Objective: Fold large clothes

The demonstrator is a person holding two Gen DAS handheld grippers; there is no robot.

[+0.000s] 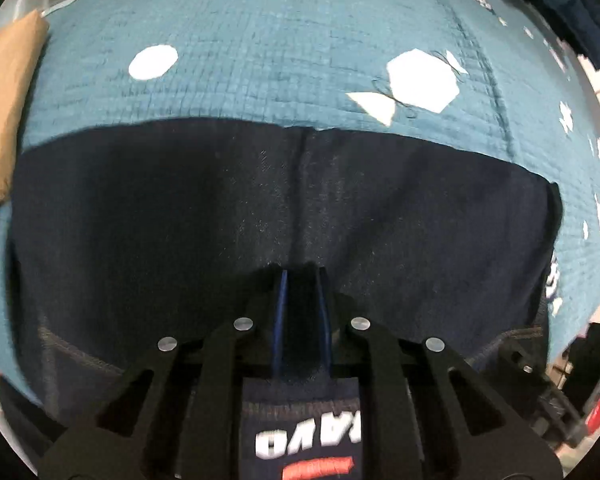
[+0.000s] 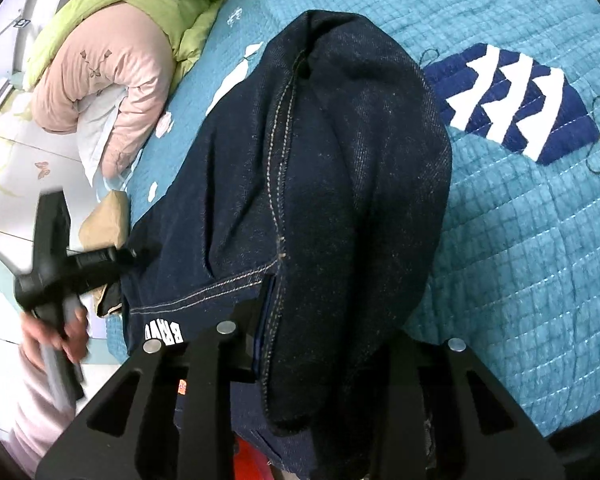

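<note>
Dark denim fills the space right in front of both cameras: the jeans (image 2: 320, 200) lie on a teal quilted bedspread (image 2: 520, 240), with a fold of the cloth bunched up over the right gripper (image 2: 312, 308). Its jaws stand partly apart with that thick fold draped across them, and the cloth hides the far finger, so I cannot tell whether the pads actually press on it. In the left wrist view the left gripper (image 1: 302, 276) points down onto the jeans (image 1: 260, 208), its two blue-edged fingers drawn close together and pinching a narrow ridge of the denim. White lettering and a red patch show on the cloth below the fingers. From the right wrist view a hand (image 2: 58, 328) holds the left gripper (image 2: 134, 256) at the near edge of the jeans. A pink and green duvet (image 2: 112, 60) lies bundled at the far corner of the bed.
</note>
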